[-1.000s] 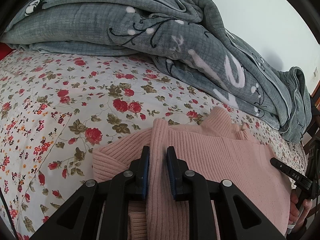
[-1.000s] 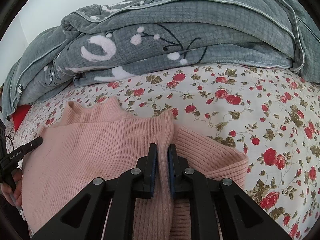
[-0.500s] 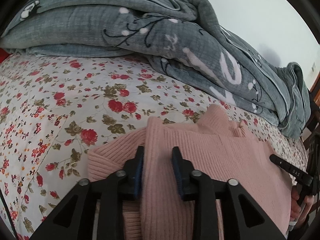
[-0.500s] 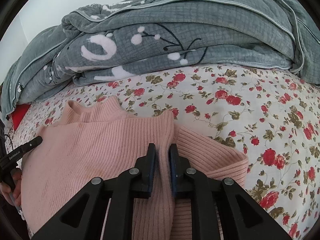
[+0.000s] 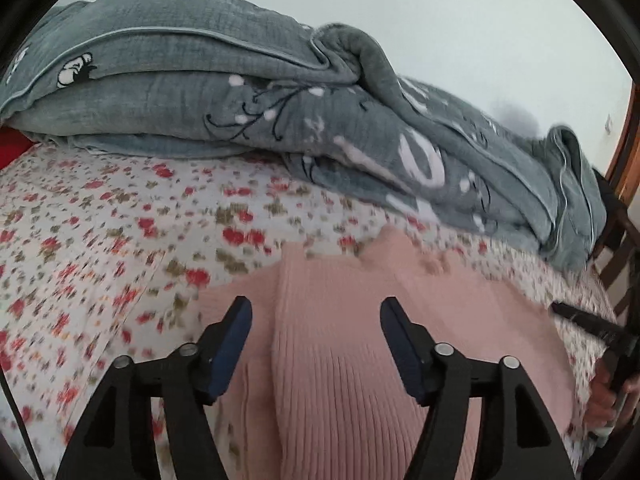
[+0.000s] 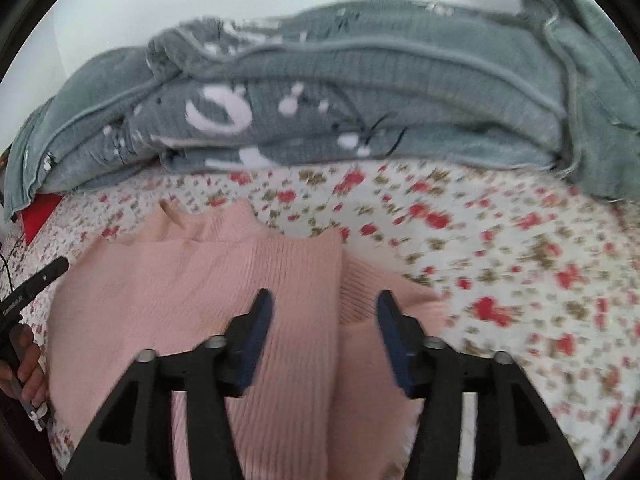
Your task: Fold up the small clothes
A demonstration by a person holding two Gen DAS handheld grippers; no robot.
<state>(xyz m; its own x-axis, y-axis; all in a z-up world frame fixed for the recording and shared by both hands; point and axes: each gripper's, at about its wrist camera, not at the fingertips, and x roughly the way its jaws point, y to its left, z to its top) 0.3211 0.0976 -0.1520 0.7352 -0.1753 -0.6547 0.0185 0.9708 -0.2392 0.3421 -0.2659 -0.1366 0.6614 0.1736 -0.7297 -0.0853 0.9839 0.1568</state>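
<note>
Item count, both views combined: one pink ribbed sweater (image 5: 360,340), lying on the bed; one floral bedsheet (image 5: 100,240) beneath it; one grey quilt (image 5: 240,100), bunched along the far side; one red item (image 6: 38,216), only partly visible at the sheet's edge; two grippers, namely one left gripper (image 5: 316,320) and one right gripper (image 6: 324,312); two fingers per gripper, four fingers in total.

bed: floral sheet (image 5: 100,248) | on it: pink sweater (image 5: 360,320), grey quilt (image 5: 200,92)
</note>
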